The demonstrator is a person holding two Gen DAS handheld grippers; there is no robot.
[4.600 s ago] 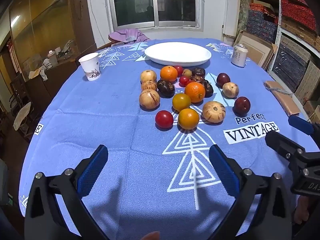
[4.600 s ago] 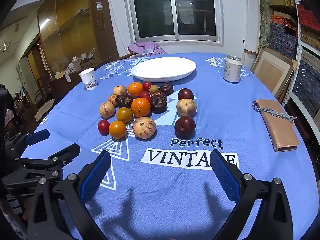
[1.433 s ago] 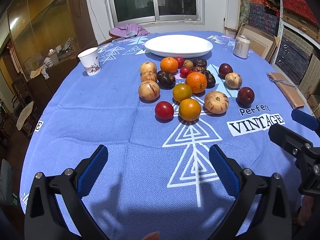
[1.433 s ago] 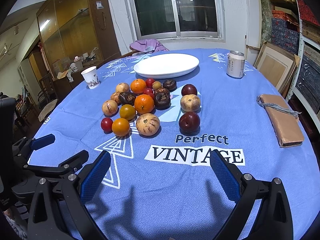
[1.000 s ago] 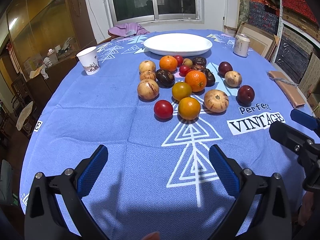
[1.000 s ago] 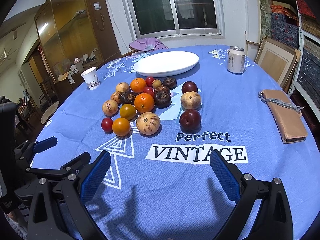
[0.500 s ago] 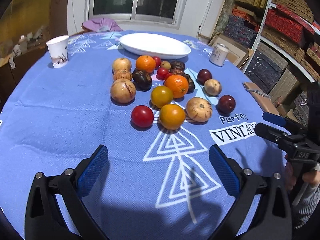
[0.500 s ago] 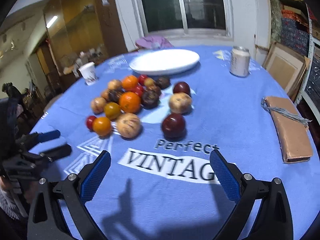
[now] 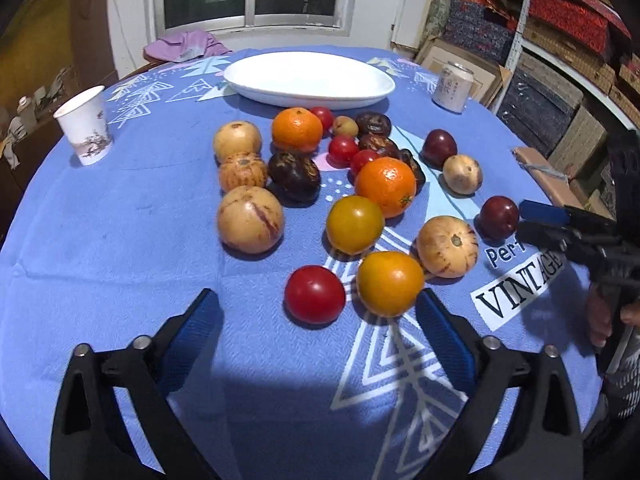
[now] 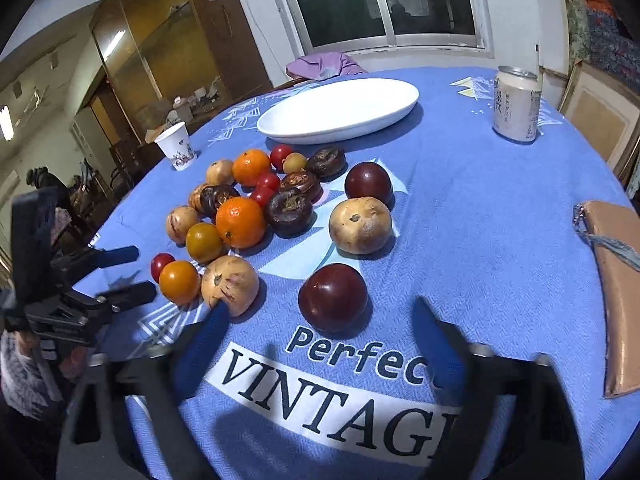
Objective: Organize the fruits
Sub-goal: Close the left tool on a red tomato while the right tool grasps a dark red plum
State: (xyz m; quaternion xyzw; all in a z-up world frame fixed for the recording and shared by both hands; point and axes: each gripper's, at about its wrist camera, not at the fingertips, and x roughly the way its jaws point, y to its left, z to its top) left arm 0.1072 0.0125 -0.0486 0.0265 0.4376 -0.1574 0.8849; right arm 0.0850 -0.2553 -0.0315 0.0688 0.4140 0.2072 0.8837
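Several fruits lie in a cluster on the blue tablecloth, in front of an empty white plate (image 9: 310,80) (image 10: 338,112). My left gripper (image 9: 316,300) hovers low at the near edge of the cluster, jaws closing. A red tomato (image 9: 315,294) sits between its fingertips, untouched, and an orange-yellow fruit (image 9: 390,282) lies by the right fingertip. My right gripper (image 10: 320,306) is blurred, jaws closing around a dark red plum (image 10: 333,298) without pressing on it. Its left finger overlaps a striped tan fruit (image 10: 230,286). Each gripper also shows at the edge of the other's view.
A paper cup (image 9: 84,126) stands at the far left and a drink can (image 10: 516,104) at the far right. A brown pouch (image 10: 616,280) lies near the right table edge. Shelves of boxes line the right wall. A purple cloth (image 9: 180,46) lies behind the plate.
Both grippers have come forward and down to the near fruits. The right jaws have narrowed a lot around the plum, and the left jaws slightly.
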